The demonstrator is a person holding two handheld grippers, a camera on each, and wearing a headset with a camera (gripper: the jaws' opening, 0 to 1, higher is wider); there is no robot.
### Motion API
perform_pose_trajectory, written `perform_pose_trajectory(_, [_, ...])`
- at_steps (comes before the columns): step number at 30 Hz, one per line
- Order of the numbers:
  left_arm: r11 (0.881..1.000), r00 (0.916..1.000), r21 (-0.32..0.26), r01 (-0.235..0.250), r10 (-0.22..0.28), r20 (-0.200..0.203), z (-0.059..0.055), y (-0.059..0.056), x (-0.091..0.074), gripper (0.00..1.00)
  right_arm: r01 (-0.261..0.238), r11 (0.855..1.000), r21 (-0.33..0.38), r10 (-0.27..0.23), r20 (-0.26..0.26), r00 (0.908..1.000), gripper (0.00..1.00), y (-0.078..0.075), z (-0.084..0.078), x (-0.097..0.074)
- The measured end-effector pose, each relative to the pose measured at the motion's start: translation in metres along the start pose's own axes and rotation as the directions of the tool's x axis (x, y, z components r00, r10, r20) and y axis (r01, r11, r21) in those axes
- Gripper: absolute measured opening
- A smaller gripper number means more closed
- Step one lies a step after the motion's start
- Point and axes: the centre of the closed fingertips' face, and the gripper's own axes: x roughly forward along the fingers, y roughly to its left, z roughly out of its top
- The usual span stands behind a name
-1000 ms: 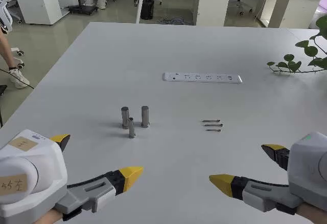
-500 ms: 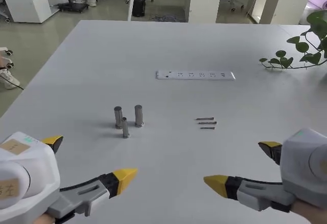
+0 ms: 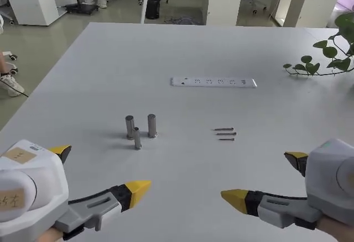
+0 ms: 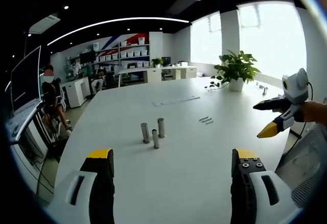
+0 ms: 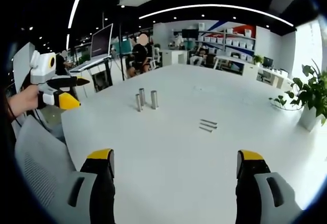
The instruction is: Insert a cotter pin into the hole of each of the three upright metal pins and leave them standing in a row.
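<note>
Grippers: left gripper (image 3: 102, 167) and right gripper (image 3: 263, 177) gape wide, empty, low over the table (image 3: 182, 48).
Parts: metal pins (image 3: 138, 129) clustered upright; cotter pins (image 3: 225, 134) lying well apart, rightward.
Change: nothing moved; insertion unstarted.

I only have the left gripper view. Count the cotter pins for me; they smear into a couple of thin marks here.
Observer: The head view shows three cotter pins. They lie side by side on the table, apart from one another.
Operator: Name the flat white bar beyond them.
Observer: A power strip. The head view shows its row of sockets, with nothing plugged in as far as I can see.
Operator: Check the right gripper from its own camera.
Observer: The right gripper has its jaws wide apart with nothing between them. It faces the three metal pins, and the cotter pins lie nearer to it.
</note>
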Motion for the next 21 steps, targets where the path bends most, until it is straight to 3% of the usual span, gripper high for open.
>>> perform_pose_trajectory(8, [1.000,0.9999,0.005,0.006,-0.006,-0.009,-0.0028,-0.0013,-0.0002,0.99,0.001,1.000,0.007,-0.001,-0.001,1.0000,0.98,-0.0006,-0.0007,-0.0018])
perform_pose_trajectory(17, [1.000,0.9998,0.008,0.007,-0.007,0.019,0.0017,-0.0020,-0.0015,0.99,-0.001,1.000,0.013,0.001,-0.003,1.0000,0.98,-0.0001,-0.0035,-0.0016])
perform_pose_trajectory(21, [0.999,0.9994,0.004,0.031,-0.031,0.011,-0.0005,-0.0057,-0.0014,0.99,-0.009,1.000,0.017,0.009,-0.005,0.9999,0.98,0.0013,-0.0044,-0.0006])
